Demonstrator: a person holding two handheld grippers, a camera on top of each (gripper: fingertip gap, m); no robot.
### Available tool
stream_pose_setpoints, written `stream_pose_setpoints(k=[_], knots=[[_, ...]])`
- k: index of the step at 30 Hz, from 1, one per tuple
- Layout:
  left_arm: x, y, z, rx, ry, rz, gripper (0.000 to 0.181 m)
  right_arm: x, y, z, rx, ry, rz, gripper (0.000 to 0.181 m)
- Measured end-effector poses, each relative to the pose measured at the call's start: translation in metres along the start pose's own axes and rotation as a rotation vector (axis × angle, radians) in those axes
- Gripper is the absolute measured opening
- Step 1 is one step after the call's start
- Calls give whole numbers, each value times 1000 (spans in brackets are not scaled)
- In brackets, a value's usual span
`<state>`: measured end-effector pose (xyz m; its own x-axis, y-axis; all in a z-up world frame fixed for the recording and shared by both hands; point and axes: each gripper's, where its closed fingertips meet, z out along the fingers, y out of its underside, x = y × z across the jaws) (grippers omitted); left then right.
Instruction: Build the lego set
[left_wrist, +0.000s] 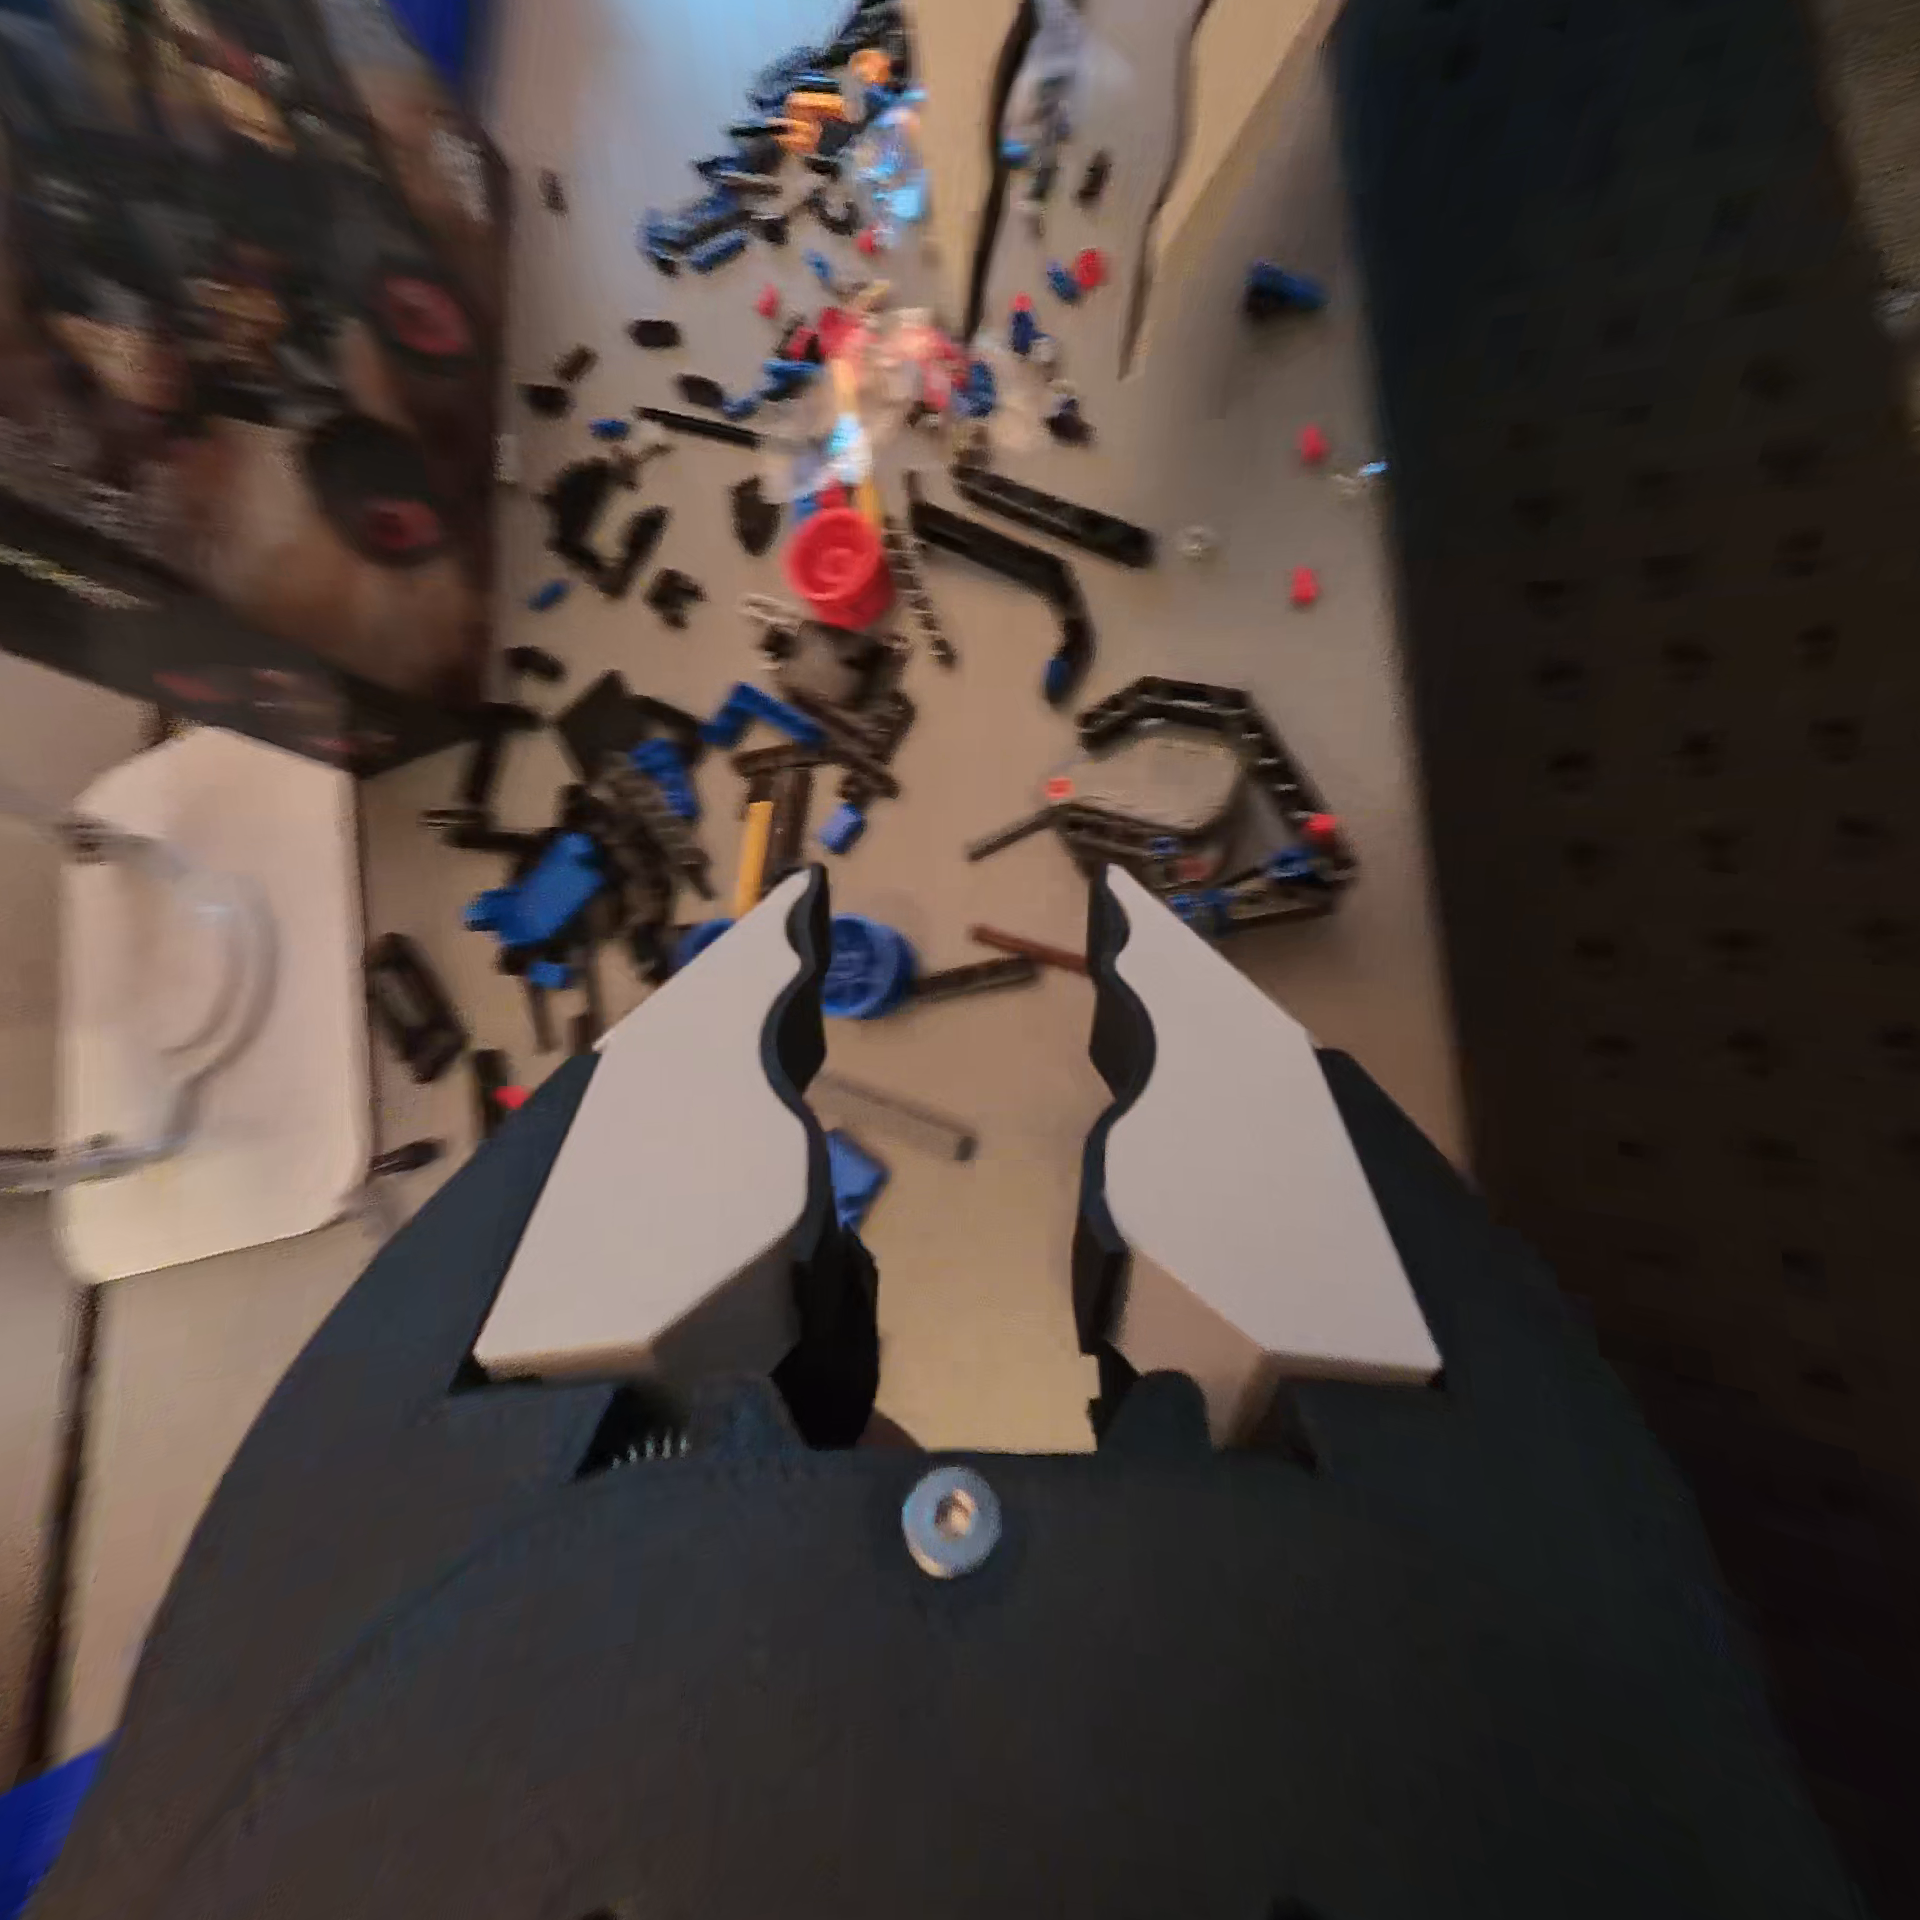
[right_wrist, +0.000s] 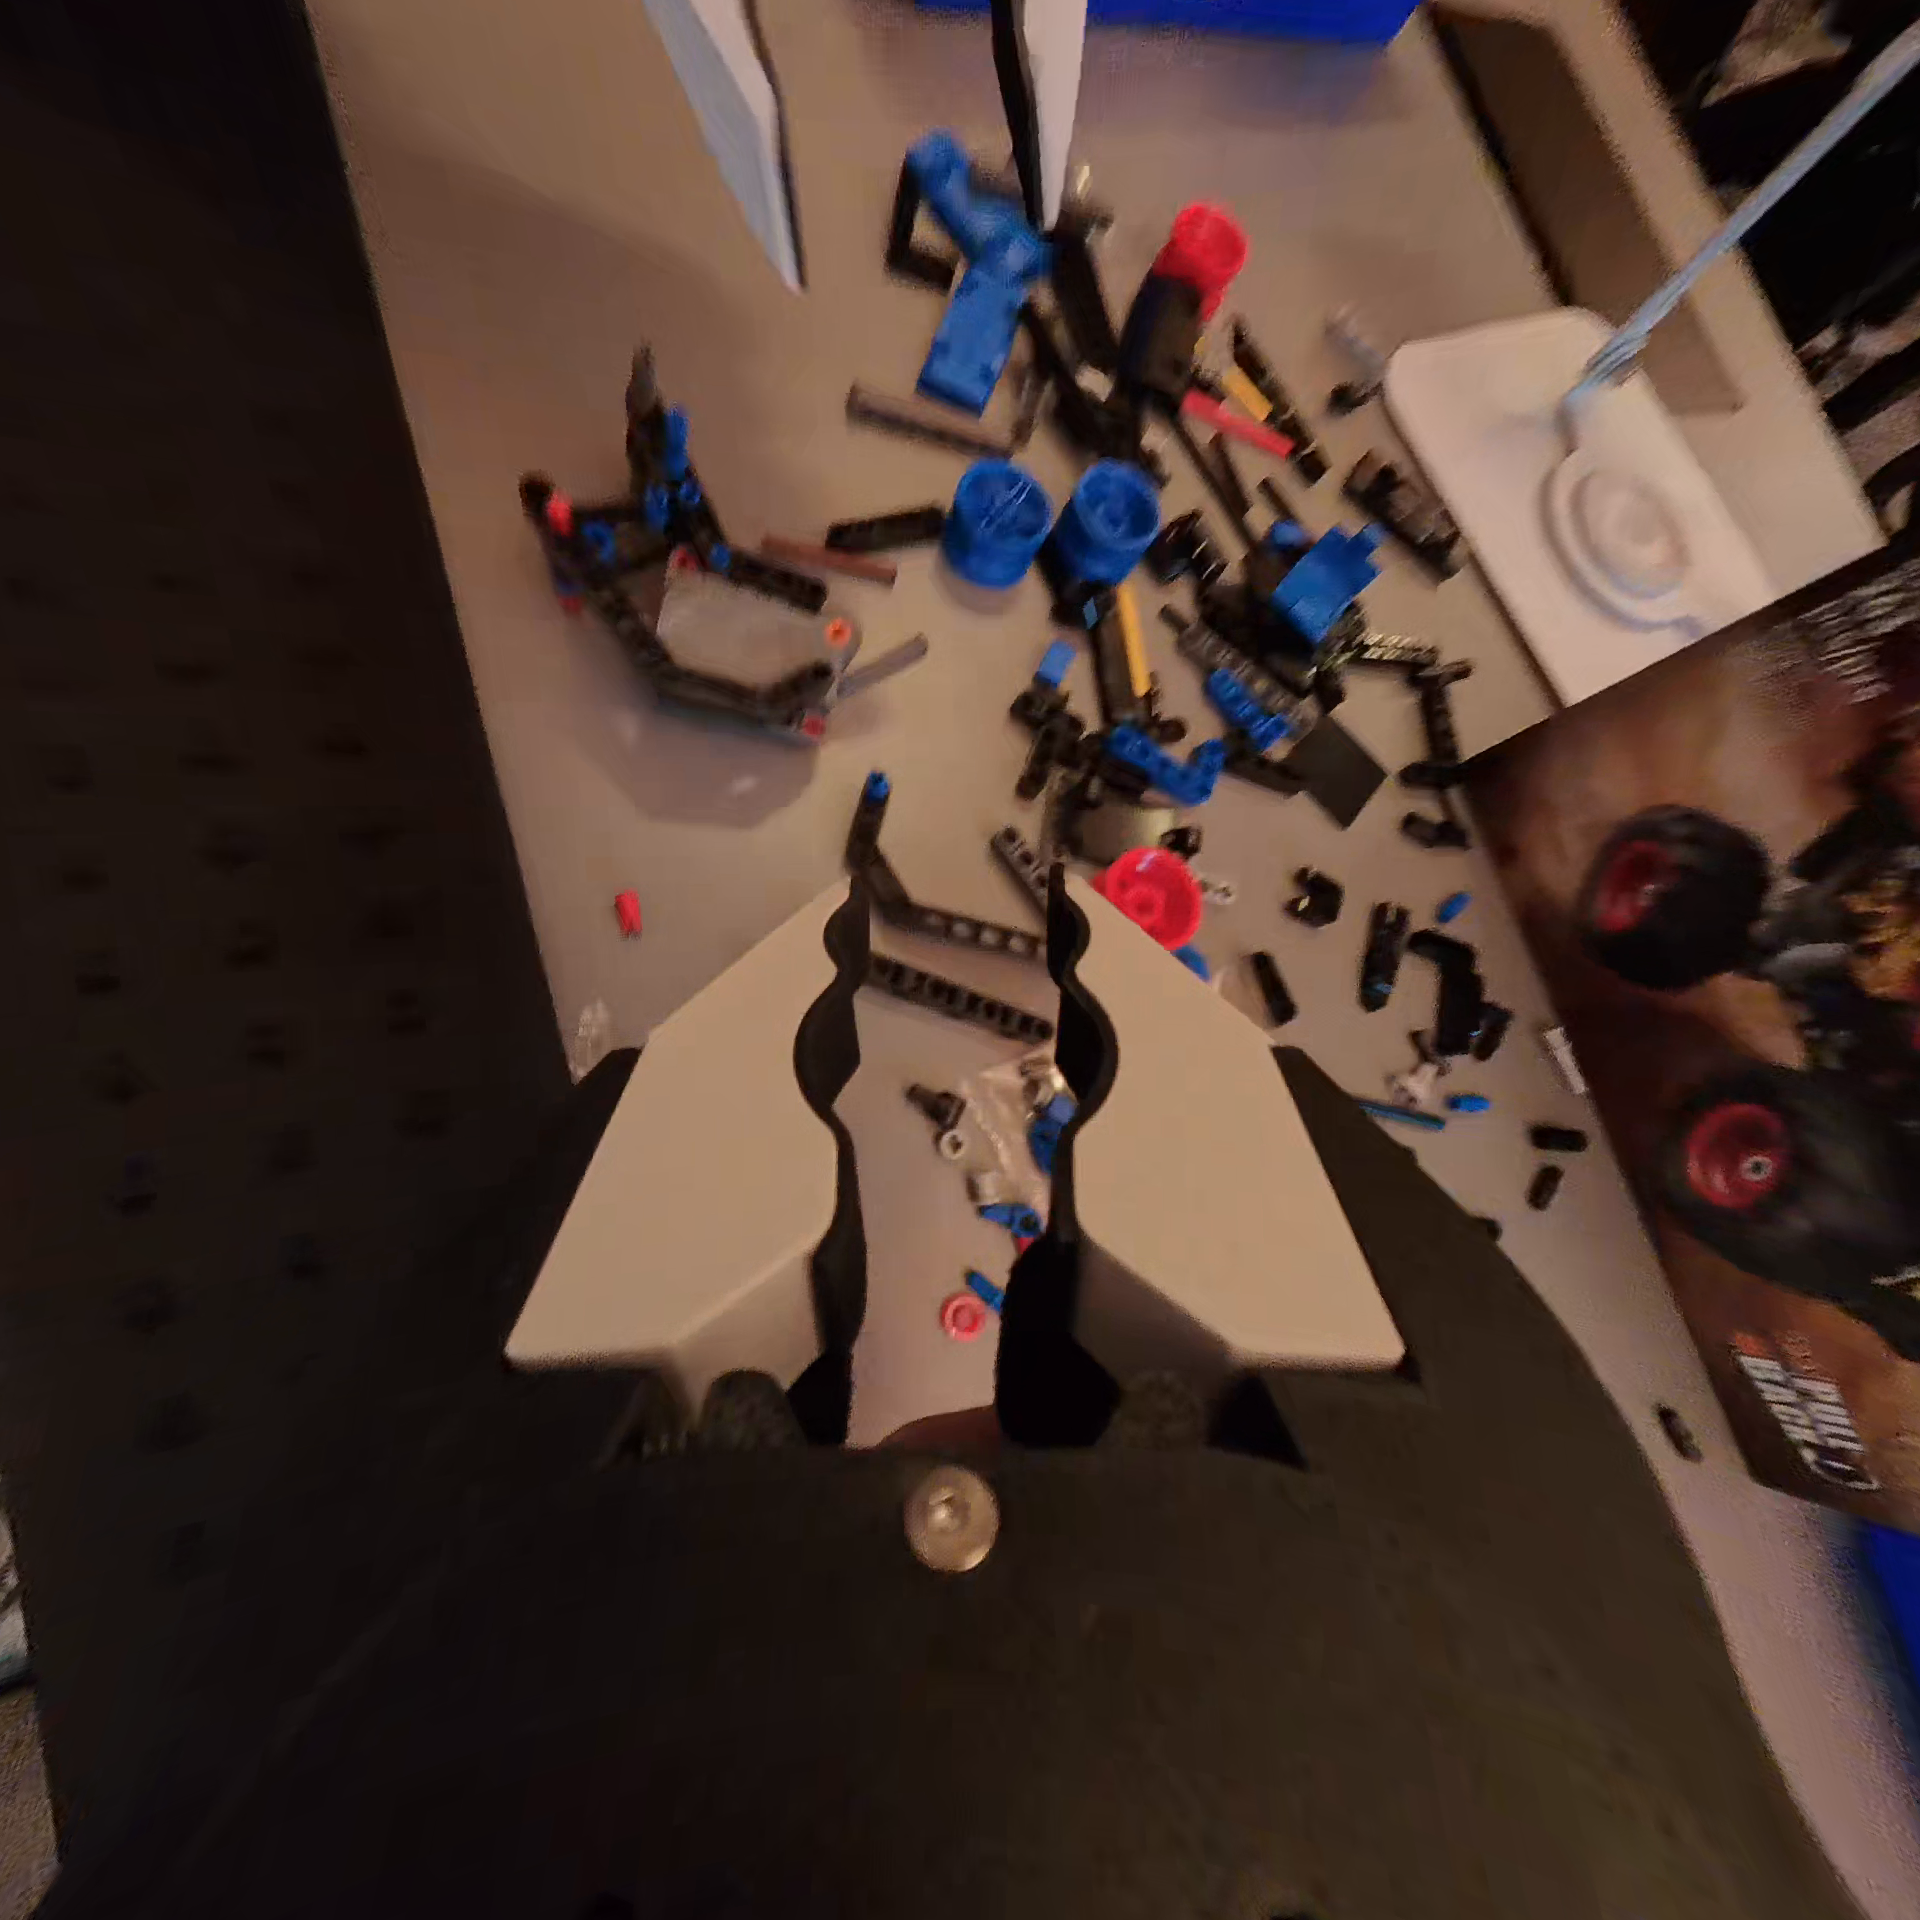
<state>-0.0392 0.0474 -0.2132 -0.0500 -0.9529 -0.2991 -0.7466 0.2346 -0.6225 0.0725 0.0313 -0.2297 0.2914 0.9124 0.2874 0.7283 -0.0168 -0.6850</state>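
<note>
Left hand-held gripper (left_wrist: 956, 904) above lego pieces (left_wrist: 790, 748), agape.

Left gripper (left_wrist: 956, 914): a broad black body with a rough, grainy surface is filling the lower part of the left wrist view. Two pale grey fingers (left_wrist: 665, 1122) are tapering forward as angular wedges, each one edged inside by a black pad with a wavy, scalloped outline. A round silver screw (left_wrist: 951, 1520) is sitting in the middle of the body, and a small coiled spring (left_wrist: 655, 1446) is showing beside it.

Right gripper (right_wrist: 951, 914): it is wearing the same black body, pale grey wedge fingers (right_wrist: 707, 1143) with wavy black pads, and one silver screw (right_wrist: 951, 1520) at its centre.
</note>
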Motion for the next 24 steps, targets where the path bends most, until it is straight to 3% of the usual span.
stream_pose_setpoints(k=[4,8,12,16,24], knots=[[48,16,17,-54,133,-17,63,-23,18,18,-64,-58,-7,31],[67,30,27,-79,166,-53,62,-50,-14,33,68,-83,-56,26],[62,43,37,-107,119,-64,40,-65,-38,54,121,-31,-214,25],[59,46,44,-82,96,-85,15,-67,-35,71,60,5,-333,17],[39,45,40,9,40,-192,10,-50,-44,63,89,61,-331,8]])
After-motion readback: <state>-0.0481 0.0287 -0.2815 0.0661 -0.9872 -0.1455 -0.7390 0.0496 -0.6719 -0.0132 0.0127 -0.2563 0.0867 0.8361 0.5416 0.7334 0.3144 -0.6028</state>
